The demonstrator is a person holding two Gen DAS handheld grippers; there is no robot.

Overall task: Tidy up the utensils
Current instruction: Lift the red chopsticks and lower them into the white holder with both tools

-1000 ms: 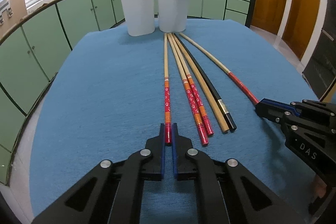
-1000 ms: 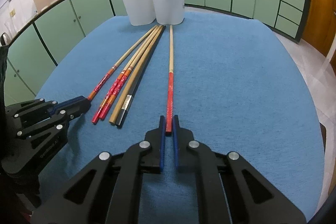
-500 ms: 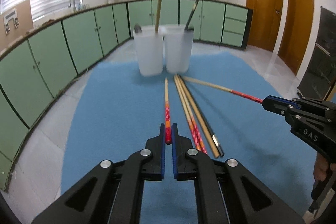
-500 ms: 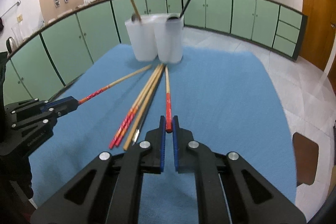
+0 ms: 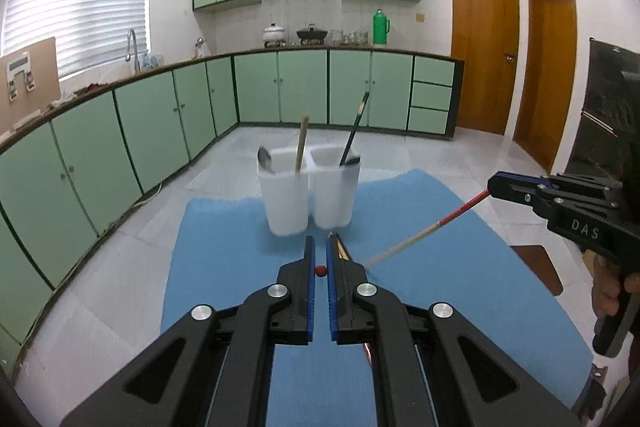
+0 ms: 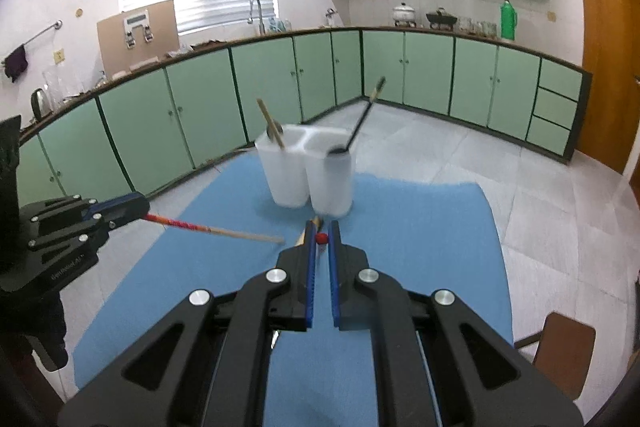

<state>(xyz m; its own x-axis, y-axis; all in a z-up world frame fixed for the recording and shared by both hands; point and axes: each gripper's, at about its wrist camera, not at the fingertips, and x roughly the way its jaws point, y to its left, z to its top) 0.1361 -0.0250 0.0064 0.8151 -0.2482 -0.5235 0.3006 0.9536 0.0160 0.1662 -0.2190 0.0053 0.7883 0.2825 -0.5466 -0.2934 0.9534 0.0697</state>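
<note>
From the left wrist view, the left gripper [image 5: 320, 269] is clenching a red-ended chopstick [image 5: 320, 270], seen end-on as a red dot sitting between the blue pads near their tips. Past the tips, a white two-cup holder [image 5: 308, 201] is standing at the far edge of the blue mat [image 5: 224, 259], with a spoon and sticks poking out of it. More chopsticks [image 5: 340, 247] are lying on the mat just right of the jaws. At the right, the right gripper [image 5: 494, 185] is gripping another chopstick [image 5: 424, 233], which is slanting down toward the mat.

From the right wrist view, the right gripper [image 6: 321, 237] is pinching its chopstick [image 6: 321, 237], again a red dot between the pads. The holder [image 6: 306, 175] is sitting just beyond. At the left, the left gripper [image 6: 142, 209] is holding its chopstick [image 6: 216, 230] above the mat [image 6: 420, 247], pointing toward the middle.
</note>
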